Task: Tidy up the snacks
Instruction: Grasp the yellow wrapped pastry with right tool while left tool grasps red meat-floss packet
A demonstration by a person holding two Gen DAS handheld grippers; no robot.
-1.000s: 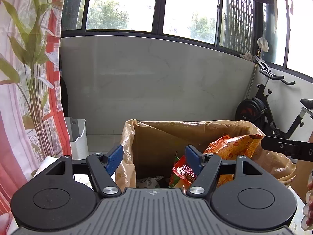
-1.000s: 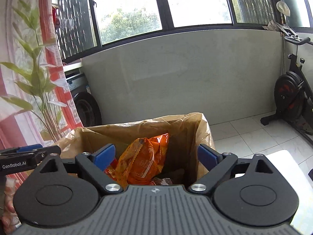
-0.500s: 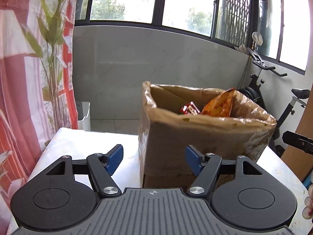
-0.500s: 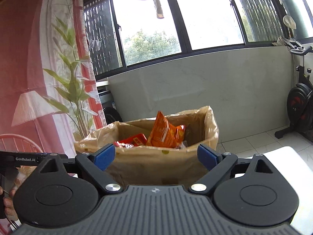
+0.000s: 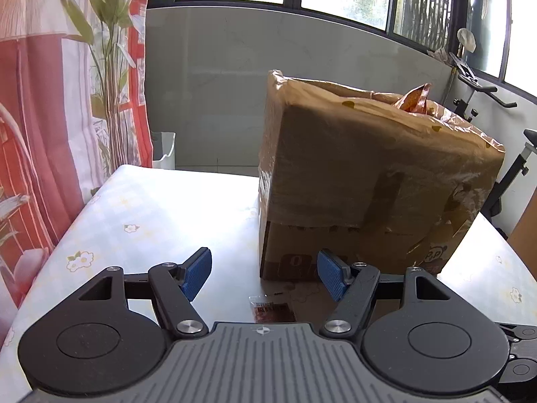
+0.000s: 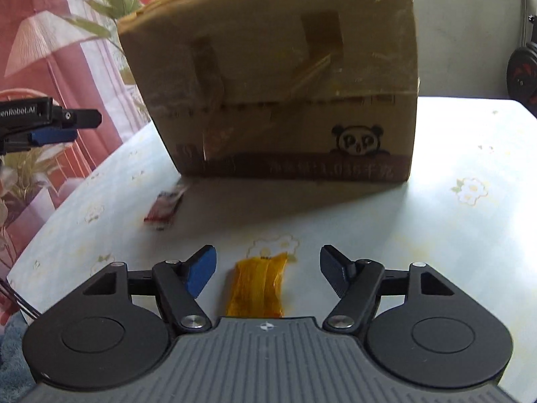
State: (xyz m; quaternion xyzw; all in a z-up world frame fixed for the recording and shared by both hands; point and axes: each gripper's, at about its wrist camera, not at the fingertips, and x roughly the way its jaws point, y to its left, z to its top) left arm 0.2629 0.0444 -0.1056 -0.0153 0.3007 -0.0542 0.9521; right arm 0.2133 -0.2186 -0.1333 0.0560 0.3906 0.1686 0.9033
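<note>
Both tools have dropped before the box (image 6: 275, 100); right tool (image 6: 266, 270), narrowing, straddles the orange packet (image 6: 258, 285) ungripped.

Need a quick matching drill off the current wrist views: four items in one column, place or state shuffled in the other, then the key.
Items
1. orange packet
2. red packet
3. cardboard box
4. left gripper

Places or states
A. stands on the table, panda print on its side
B. lies flat between the right gripper's open jaws
C. at the left edge of the right wrist view, above the table
D. lies on the table by the box's near-left corner

Pairs: 1-B, 2-D, 3-A, 4-C
</note>
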